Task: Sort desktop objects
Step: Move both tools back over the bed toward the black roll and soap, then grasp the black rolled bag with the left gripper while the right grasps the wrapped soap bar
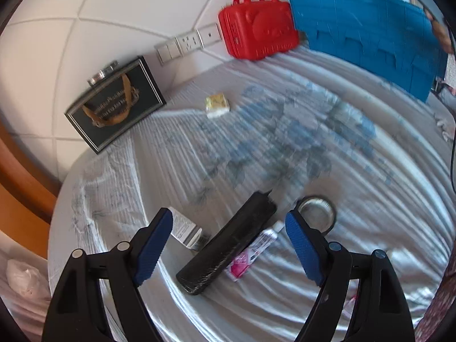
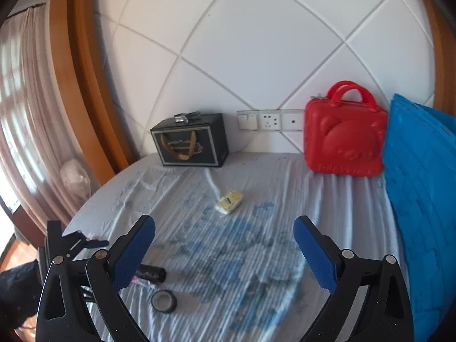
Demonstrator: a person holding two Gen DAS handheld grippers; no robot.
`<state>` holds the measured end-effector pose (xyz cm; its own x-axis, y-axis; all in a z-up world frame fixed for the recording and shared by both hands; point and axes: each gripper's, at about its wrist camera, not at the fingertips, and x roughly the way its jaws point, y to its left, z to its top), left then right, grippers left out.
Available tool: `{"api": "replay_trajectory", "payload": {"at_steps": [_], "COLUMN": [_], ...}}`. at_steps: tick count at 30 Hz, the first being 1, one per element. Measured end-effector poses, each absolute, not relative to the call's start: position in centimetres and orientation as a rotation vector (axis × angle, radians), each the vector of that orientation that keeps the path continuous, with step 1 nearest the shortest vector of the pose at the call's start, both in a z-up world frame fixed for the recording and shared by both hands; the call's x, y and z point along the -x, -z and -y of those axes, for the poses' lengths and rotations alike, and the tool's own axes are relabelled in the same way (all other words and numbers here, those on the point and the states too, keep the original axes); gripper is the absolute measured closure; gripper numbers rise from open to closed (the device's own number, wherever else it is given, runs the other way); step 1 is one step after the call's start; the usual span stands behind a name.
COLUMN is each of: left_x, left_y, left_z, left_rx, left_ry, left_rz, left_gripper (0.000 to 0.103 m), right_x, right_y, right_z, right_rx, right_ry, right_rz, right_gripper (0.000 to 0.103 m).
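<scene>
Above the black roll (image 1: 228,242) | left gripper (image 1: 229,235) jaws wide, gripping nothing | right gripper (image 2: 225,252) jaws wide, empty | pink tube (image 1: 253,253) touching roll | tape ring (image 1: 316,213) just beside | small box (image 1: 186,228) on roll's other side | yellow packet (image 1: 217,105) well beyond roll | red case (image 1: 258,27) far behind, at wall

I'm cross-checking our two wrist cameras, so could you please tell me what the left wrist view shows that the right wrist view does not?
Only the left wrist view shows the small white box and most of the pink tube. Only the right wrist view shows the curtain. Both show the red case, the black box, the blue board, the yellow packet, the black roll and the tape ring.
</scene>
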<state>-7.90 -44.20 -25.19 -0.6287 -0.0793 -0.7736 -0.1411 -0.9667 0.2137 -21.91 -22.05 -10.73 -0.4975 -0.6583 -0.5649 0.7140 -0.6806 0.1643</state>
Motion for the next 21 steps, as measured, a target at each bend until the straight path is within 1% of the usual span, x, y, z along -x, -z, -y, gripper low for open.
{"api": "replay_trajectory", "payload": {"at_steps": [2, 3, 8, 10, 12, 13, 14, 15, 16, 17, 18, 21], "left_x": [8.9, 9.4, 12.2, 13.2, 13.7, 13.9, 14.0, 14.2, 14.4, 14.5, 14.4, 14.1], "left_y": [26.4, 26.8, 29.6, 30.6, 31.6, 32.2, 32.2, 32.4, 32.8, 33.2, 33.7, 34.2], "left_z": [44.9, 44.9, 44.1, 44.5, 45.1, 45.4, 46.0, 46.4, 46.7, 46.7, 46.5, 46.0], "left_rx": [1.345, 1.346, 1.393, 1.405, 1.428, 1.440, 1.421, 1.421, 1.425, 1.435, 1.447, 1.404], "left_ry": [-2.706, -2.669, -2.464, -2.410, -2.367, -2.345, -2.337, -2.323, -2.299, -2.275, -2.244, -2.230], "left_rz": [-0.332, -0.330, -0.450, -0.438, -0.448, -0.460, -0.422, -0.392, -0.372, -0.378, -0.391, -0.392], "left_gripper": [0.022, 0.022, 0.022, 0.024, 0.033, 0.035, 0.037, 0.043, 0.047, 0.054, 0.057, 0.059], "right_x": [22.6, 23.0, 25.3, 26.5, 28.1, 28.6, 29.3, 30.0, 30.6, 31.2, 32.1, 34.9], "right_y": [11.1, 11.3, 13.5, 14.9, 16.7, 17.3, 18.1, 19.1, 19.8, 20.6, 21.8, 25.2], "right_z": [23.6, 24.4, 28.9, 31.1, 33.4, 34.2, 35.1, 36.1, 36.7, 37.4, 38.2, 40.6], "right_rx": [-0.791, -0.797, -0.857, -0.893, -0.948, -0.970, -0.990, -1.016, -1.037, -1.060, -1.089, -1.177], "right_ry": [2.178, 2.174, 2.130, 2.108, 2.076, 2.067, 2.055, 2.042, 2.035, 2.026, 2.017, 2.008], "right_rz": [-0.125, -0.124, -0.187, -0.201, -0.220, -0.224, -0.227, -0.233, -0.235, -0.231, -0.226, -0.229], "right_gripper": [0.004, 0.004, 0.004, 0.004, 0.004, 0.004, 0.004, 0.004, 0.004, 0.004, 0.004, 0.004]}}
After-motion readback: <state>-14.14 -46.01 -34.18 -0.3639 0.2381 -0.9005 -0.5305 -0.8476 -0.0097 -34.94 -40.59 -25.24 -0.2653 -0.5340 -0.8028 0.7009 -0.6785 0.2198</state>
